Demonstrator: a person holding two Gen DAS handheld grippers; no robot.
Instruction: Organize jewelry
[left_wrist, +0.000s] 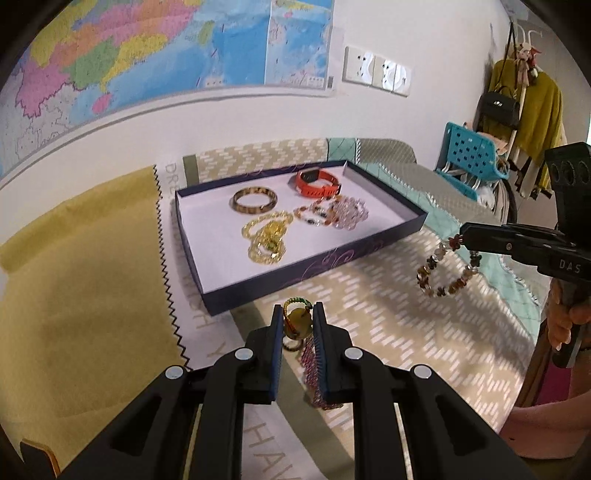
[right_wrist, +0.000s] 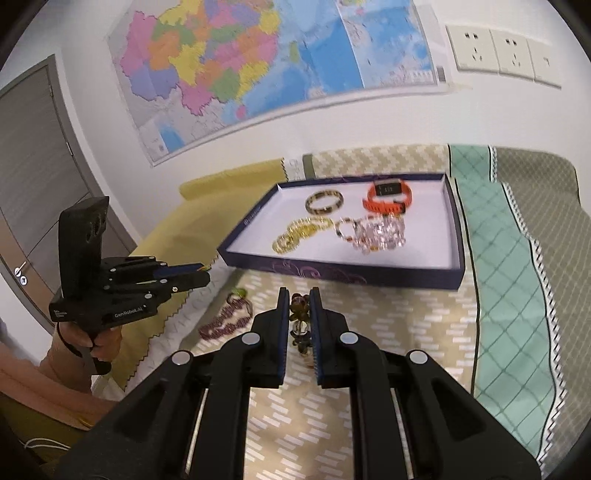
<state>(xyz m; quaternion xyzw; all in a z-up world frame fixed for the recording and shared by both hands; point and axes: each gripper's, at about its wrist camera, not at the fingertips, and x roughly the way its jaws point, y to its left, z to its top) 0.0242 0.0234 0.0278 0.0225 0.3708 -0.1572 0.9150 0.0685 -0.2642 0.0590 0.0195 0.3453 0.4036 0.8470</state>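
Note:
A dark blue tray (left_wrist: 280, 284) with a white floor holds a tortoiseshell bangle (left_wrist: 255, 200), an orange watch (left_wrist: 317, 182), yellow bead strands (left_wrist: 266, 237) and clear pink bead bracelets (left_wrist: 341, 212). My left gripper (left_wrist: 297, 317) is shut on a gold pendant with a green-red cord (left_wrist: 297, 320), just in front of the tray. A dark red bead bracelet (left_wrist: 312, 373) lies below it. My right gripper (right_wrist: 299, 304) is shut on a brown stone bracelet (left_wrist: 445, 271), held in the air right of the tray (right_wrist: 343, 275). The left gripper also shows in the right wrist view (right_wrist: 205, 275).
The table is covered by a yellow cloth (left_wrist: 81, 280), a beige patterned cloth (left_wrist: 406, 325) and a teal quilted cloth (right_wrist: 506, 266). A map (right_wrist: 266, 62) and wall sockets (left_wrist: 376, 72) are on the wall. A blue basket (left_wrist: 469, 155) and hung clothes stand far right.

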